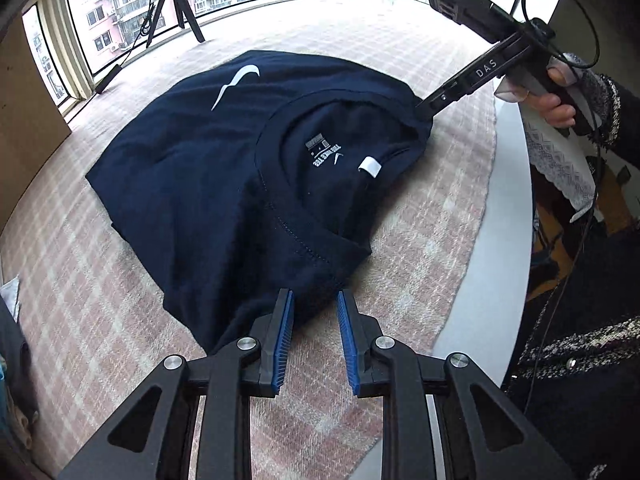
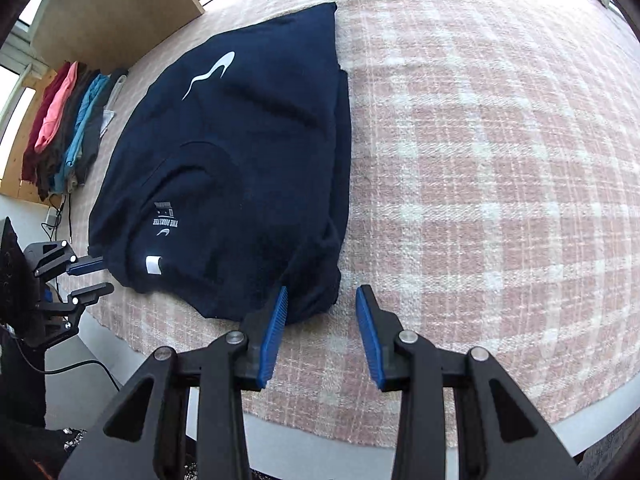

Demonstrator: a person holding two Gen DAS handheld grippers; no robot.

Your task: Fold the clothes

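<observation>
Clothes wait in a folded stack (image 2: 68,128) along the far left edge of the bench, reds, pink, blue and grey, seen from the right wrist camera. Next, going right, comes the navy T-shirt (image 1: 224,184), lying front-up on the pink checked blanket (image 1: 400,60) that covers the bench; its sides look already turned in, so it sits as a narrow strip with the collar toward the near edge and the hem toward the windows.

At the left corner of the collar end the left tongs (image 1: 314,340) stand slightly spread, their blue pads either side of the cloth edge; nothing is pinched, since the pads do not press on the fabric. Further right, at the other collar corner, the right tongs (image 2: 322,334) are also spread, with the shirt's corner just ahead of the left pad and bare blanket between the pads. In the left wrist view the right tongs' tips touch or nearly touch the shoulder seam; which, I cannot tell. A hand (image 1: 556,100) holds their handle near the bench's right edge.

My reading is that the lengthwise fold is the step in hand. The next move probably calls for both tongs to close on the two collar corners, lift evenly, and carry them toward the hem, keeping the tucked sides from slipping out. A tripod (image 1: 176,12) stands by the windows, well apart.
</observation>
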